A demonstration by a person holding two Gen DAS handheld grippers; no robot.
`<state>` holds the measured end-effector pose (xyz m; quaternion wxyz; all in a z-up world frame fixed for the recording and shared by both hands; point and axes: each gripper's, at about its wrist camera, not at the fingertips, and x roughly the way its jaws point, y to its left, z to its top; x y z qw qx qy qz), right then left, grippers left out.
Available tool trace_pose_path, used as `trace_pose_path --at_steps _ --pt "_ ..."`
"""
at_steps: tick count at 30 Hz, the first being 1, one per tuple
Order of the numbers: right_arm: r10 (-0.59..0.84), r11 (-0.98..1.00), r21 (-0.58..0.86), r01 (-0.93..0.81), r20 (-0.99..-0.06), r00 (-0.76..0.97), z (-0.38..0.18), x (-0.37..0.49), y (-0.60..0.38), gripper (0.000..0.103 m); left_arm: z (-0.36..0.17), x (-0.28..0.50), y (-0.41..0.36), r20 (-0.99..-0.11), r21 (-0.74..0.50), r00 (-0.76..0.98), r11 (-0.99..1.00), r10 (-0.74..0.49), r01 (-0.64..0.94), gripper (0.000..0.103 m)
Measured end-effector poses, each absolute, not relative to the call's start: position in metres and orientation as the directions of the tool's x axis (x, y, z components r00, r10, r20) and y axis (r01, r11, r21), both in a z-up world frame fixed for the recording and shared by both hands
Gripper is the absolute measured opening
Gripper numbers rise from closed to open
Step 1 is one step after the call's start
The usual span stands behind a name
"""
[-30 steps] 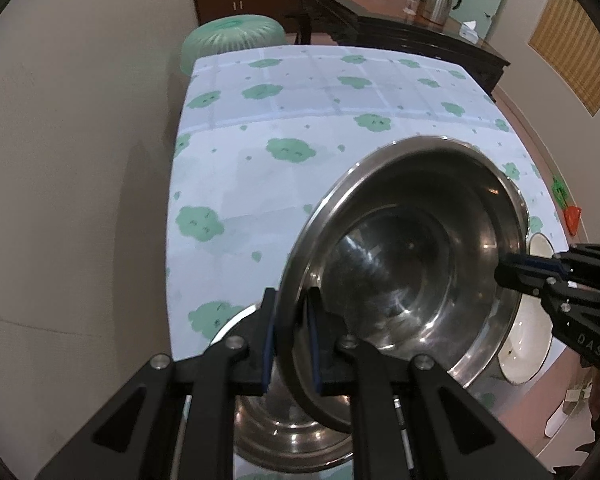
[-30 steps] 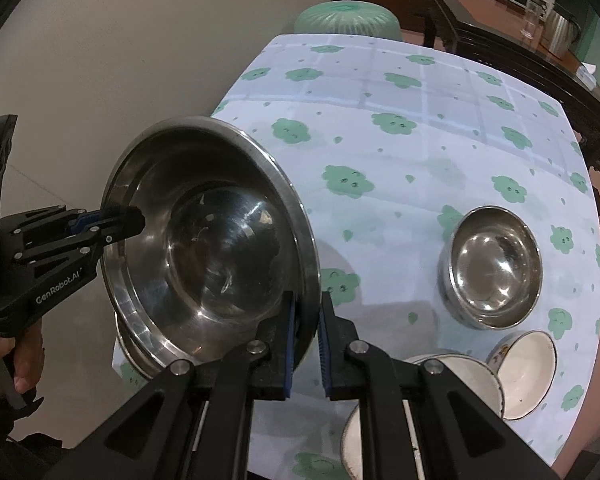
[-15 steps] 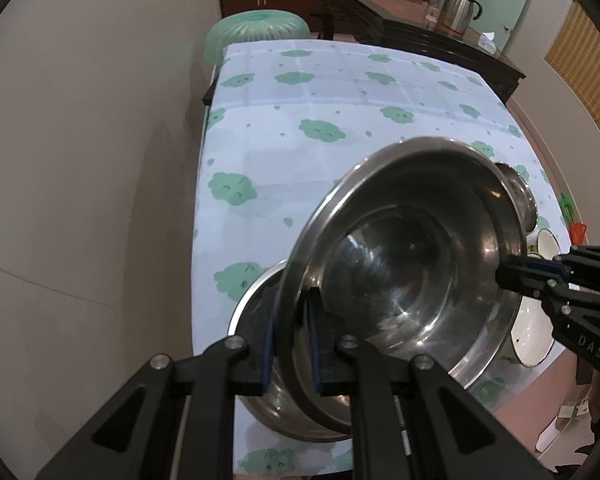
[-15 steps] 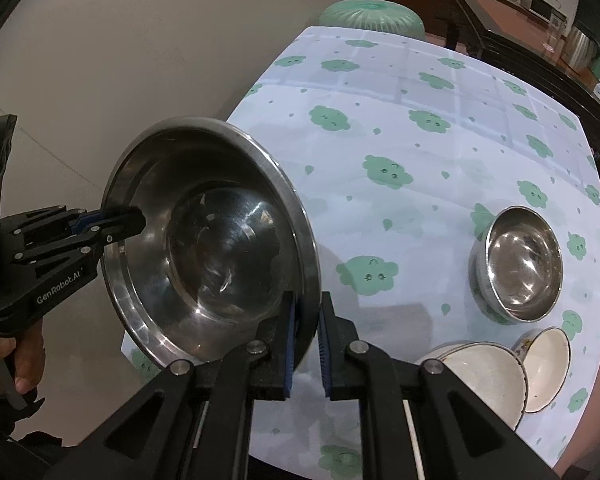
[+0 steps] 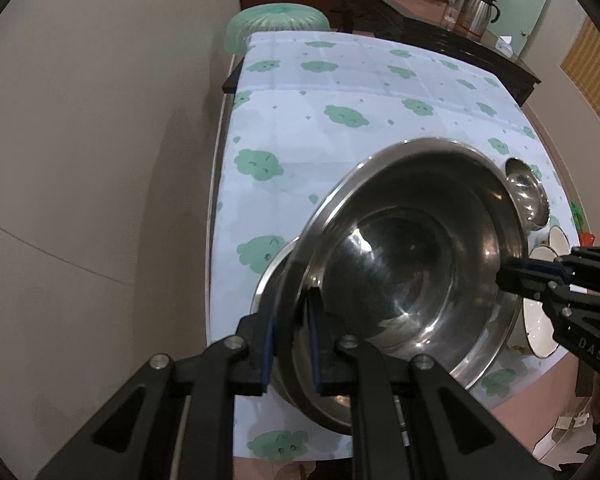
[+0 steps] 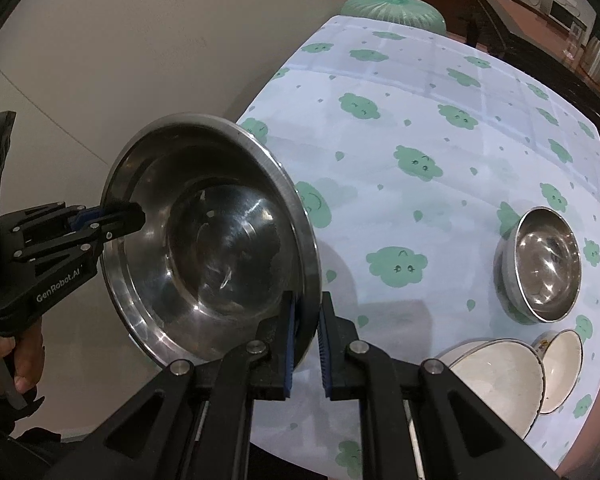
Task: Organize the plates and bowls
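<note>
Change since a second ago: the large steel basin [image 5: 412, 280], carried by its rim between both grippers, has travelled toward the near-left corner of the table [image 5: 340, 92]. In the left wrist view a second steel basin [image 5: 274, 276] now shows more fully below and behind it, and the small steel bowl [image 5: 526, 192] has come into sight past its far rim.

Meaning for the task: judged from this, the carried basin is being brought over the second basin for nesting; it is not yet set down.

Left gripper [image 5: 291, 340]: jaws drawn close, blue pads pinching the near rim of the large steel basin, one pad outside and one inside the wall. In the right wrist view the same tool [image 6: 122, 216] bites the basin's left rim, with a hand [image 6: 4, 360] on its handle.

Right gripper [image 6: 305, 344]: jaws nearly together, pinching the opposite rim of the basin [image 6: 212, 248]; in the left wrist view it enters from the right [image 5: 508, 278].

Basin attitude: tilted, mouth turned toward the cameras, lifted clear of the cloth.

Location of remaining ware: the small steel bowl [image 6: 540, 264] stands on the right side of the table; two white bowls, a large one [image 6: 496, 384] and a small one [image 6: 560, 364], lie just nearer, at the near-right edge, touching or nearly so.

Tablecloth [image 6: 420, 120]: pale blue with green cloud figures; far half bare.
</note>
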<state>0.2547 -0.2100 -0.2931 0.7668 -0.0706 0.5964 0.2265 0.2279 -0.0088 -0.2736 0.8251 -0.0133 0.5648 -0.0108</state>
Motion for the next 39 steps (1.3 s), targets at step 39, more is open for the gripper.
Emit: trace_pose_path --at_steps 39 --pt "0.268 0.856 0.185 -0.483 -0.957 0.108 -0.316 0.258 -0.199 0.012 -0.294 0.222 0.001 -0.949 -0.019 0.316 0.999 -0.002 -0.05 0.012"
